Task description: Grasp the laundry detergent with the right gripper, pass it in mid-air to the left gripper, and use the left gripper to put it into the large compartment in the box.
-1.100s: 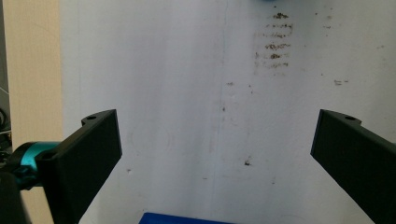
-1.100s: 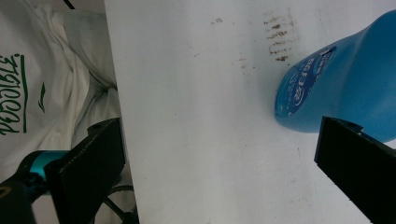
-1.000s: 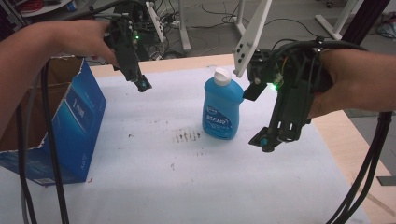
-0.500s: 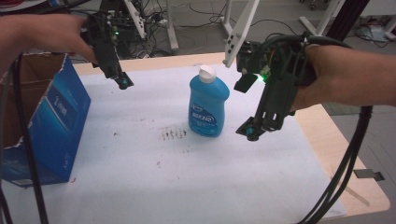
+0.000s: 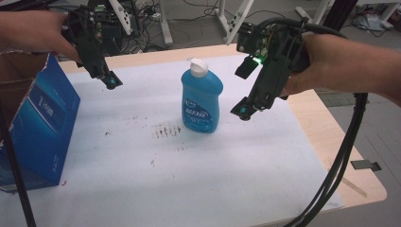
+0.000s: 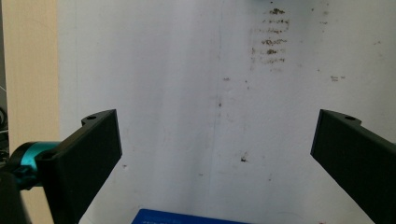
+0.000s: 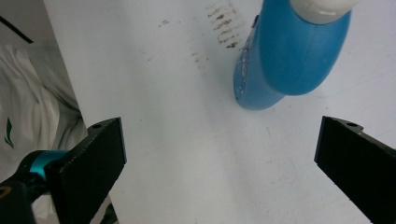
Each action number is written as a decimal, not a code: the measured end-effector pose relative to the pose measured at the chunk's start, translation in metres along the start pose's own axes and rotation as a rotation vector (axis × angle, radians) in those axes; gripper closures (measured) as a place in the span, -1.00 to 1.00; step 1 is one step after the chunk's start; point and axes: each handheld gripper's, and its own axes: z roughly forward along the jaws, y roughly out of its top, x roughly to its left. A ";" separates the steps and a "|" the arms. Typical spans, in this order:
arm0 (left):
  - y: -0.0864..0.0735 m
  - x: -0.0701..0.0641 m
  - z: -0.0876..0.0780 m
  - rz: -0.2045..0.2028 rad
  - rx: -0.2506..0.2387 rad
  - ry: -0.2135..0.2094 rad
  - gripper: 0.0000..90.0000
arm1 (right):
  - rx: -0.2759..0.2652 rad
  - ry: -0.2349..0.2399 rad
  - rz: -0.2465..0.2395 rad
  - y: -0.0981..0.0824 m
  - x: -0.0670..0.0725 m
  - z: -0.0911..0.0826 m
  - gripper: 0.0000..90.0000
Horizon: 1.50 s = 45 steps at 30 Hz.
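A blue bottle (image 5: pixel 201 99) with a white cap stands upright in the middle of the white table cover (image 5: pixel 189 179). It also appears at the top right of the right gripper view as the blue bottle (image 7: pixel 289 56). My right gripper (image 5: pixel 246 109) hangs just right of the bottle, above the table, and its jaws stand wide apart with nothing between them (image 7: pixel 219 154). My left gripper (image 5: pixel 109 81) hovers at the far left of the table, also open and empty (image 6: pixel 215 149), looking down on the stained cover.
A blue cardboard box (image 5: pixel 40 127) stands open at the left edge; its top edge (image 6: pixel 187 218) appears at the bottom of the left gripper view. Dark smudges (image 5: pixel 166 130) mark the cover left of the bottle. Black cables (image 5: pixel 340 156) trail off the right side.
The whole scene has shifted leftward in the high view. Both grippers stay open and keep about the same places relative to the bottle.
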 end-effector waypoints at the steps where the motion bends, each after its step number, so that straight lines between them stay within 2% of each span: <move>1: 0.000 0.000 0.000 0.001 -0.002 -0.001 -0.96 | -0.009 0.001 0.010 -0.001 -0.002 0.000 -0.98; 7: 0.001 0.001 0.002 -0.001 -0.004 -0.003 -0.96 | -0.051 -0.008 0.056 -0.012 -0.011 0.004 -0.98; 12: 0.002 0.002 0.004 0.005 0.003 -0.010 -0.96 | -0.090 -0.010 0.053 -0.018 -0.017 0.007 -0.98; 18: 0.003 0.002 0.007 0.004 -0.003 -0.014 -0.96 | -0.140 0.002 0.073 -0.027 -0.025 0.011 -0.98; 22: 0.003 0.002 0.007 0.008 0.004 -0.015 -0.96 | -0.154 0.004 0.084 -0.030 -0.028 0.015 -0.98; 28: 0.002 0.003 0.008 0.009 0.007 -0.016 -0.96 | -0.232 0.008 0.084 -0.042 -0.035 0.027 -0.98; 40: 0.002 0.002 0.008 0.010 0.002 -0.014 -0.96 | -0.305 0.020 0.105 -0.052 -0.044 0.048 -0.98; 42: 0.002 0.003 0.009 0.017 0.009 -0.017 -0.96 | -0.336 0.025 0.118 -0.053 -0.046 0.054 -0.98; 45: 0.001 0.003 0.009 0.013 0.006 -0.019 -0.96 | -0.346 0.027 0.124 -0.055 -0.046 0.060 -0.98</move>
